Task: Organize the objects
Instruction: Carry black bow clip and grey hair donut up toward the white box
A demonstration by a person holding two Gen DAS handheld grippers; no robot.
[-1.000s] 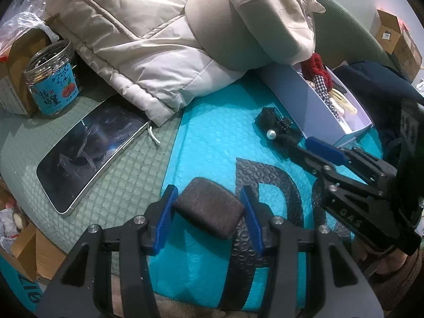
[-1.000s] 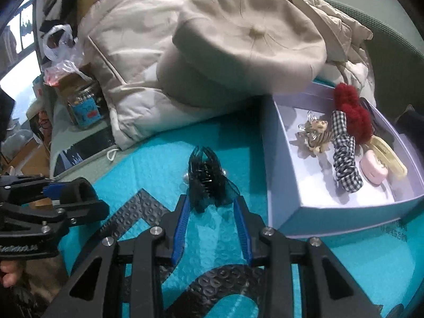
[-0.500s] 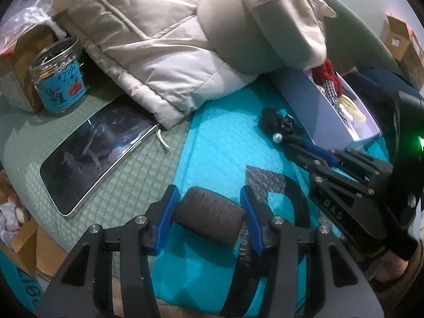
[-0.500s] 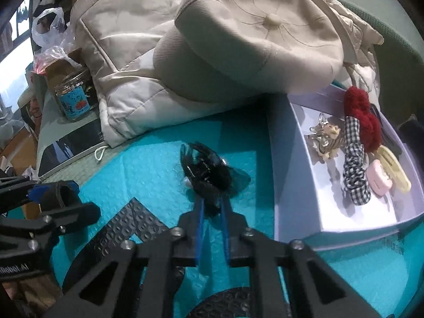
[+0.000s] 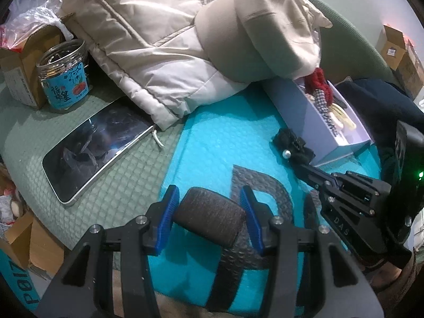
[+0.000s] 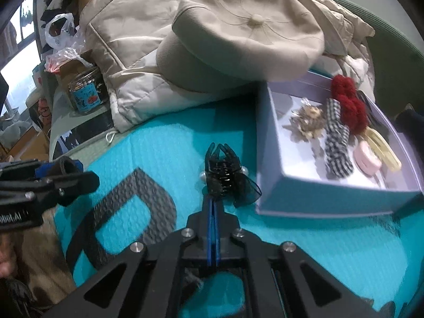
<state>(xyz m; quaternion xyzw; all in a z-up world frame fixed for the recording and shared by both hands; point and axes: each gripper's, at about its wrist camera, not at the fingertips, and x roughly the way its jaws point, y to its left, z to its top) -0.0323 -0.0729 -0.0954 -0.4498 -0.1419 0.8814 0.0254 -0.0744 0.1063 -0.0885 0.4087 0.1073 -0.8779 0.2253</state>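
A dark brown hair roller (image 5: 209, 220) sits between the blue pads of my left gripper (image 5: 208, 194), which is shut on it above the teal bubble mailer (image 5: 212, 137). My right gripper (image 6: 212, 202) is shut on the tail of a black hair claw clip (image 6: 222, 169) with a sheer bow and pearls. The clip rests just left of the lavender box (image 6: 267, 132). That box holds a red scrunchie (image 6: 347, 103), a checked scrunchie (image 6: 336, 137), a gold clip and pink and yellow clips. In the left wrist view, the clip (image 5: 291, 144) shows at the right gripper's tips, beside the box (image 5: 299, 106).
A beige cap (image 6: 246, 31) lies on a cream puffer jacket (image 5: 137, 34) behind the mailer, overhanging the box's far edge. On the green quilted surface at the left are a phone (image 5: 92, 151), a blue-labelled jar (image 5: 63, 76) and cardboard boxes (image 5: 18, 63).
My right gripper's jaws have closed from around the black clip to a tight pinch on its tail. The left gripper has kept the roller and barely shifted.
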